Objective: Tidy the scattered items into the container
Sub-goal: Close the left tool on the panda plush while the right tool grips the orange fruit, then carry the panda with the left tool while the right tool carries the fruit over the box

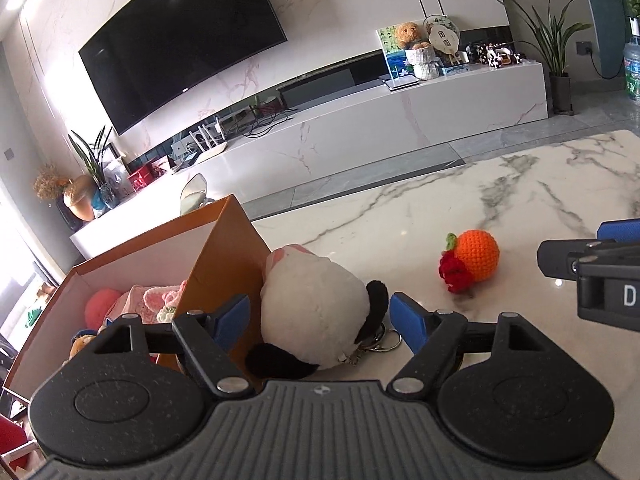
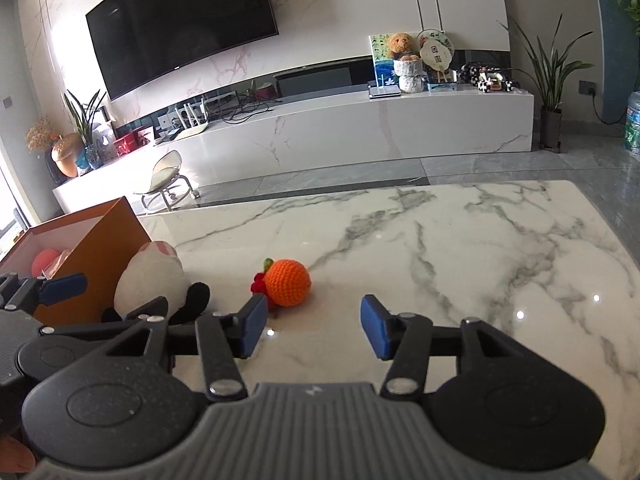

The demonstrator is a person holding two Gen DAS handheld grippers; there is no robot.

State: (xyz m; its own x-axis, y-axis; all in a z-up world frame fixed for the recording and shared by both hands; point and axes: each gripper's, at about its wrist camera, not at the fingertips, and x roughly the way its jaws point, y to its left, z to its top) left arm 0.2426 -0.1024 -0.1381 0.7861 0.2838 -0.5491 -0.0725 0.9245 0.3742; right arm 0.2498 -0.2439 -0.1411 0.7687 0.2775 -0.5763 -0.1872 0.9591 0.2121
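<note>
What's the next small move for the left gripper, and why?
Probably close the left gripper on the panda plush. Its jaws stand open on either side of the plush, which lies on the marble table right against the outer wall of the orange box. The right gripper is open with nothing between its fingers, and the crochet orange lies ahead of it, untouched.
</note>
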